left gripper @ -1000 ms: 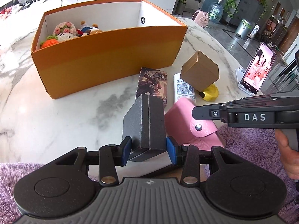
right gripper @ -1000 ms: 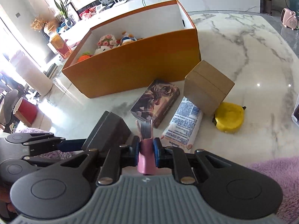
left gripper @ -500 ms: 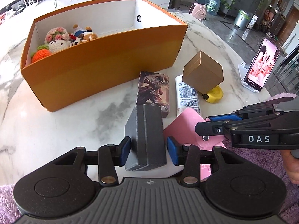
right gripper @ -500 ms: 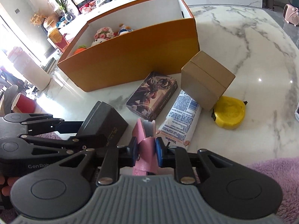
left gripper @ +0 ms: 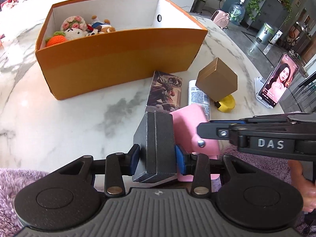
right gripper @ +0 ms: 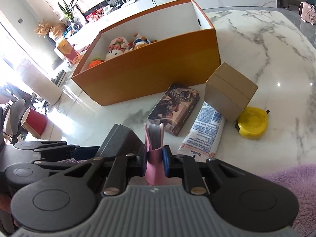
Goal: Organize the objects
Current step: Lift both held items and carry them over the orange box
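Left gripper (left gripper: 157, 156) clamps dark grey box (left gripper: 157, 142); right gripper (right gripper: 155, 160), its fingers closing, pinches pink pouch (right gripper: 154, 158). Both loads should clear the near wall of the orange box (left gripper: 118, 63) before release beside the plush toys (left gripper: 79, 28).

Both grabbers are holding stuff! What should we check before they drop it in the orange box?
1. Left gripper pinching the dark grey box: ok.
2. Right gripper jaws closing on the pink pouch: ok.
3. Orange box open on top: ok.
4. Room beside the plush toys inside: ok.
5. The two grippers apart from each other: not ok, very close.
6. Pouch snap fastened: cannot tell.
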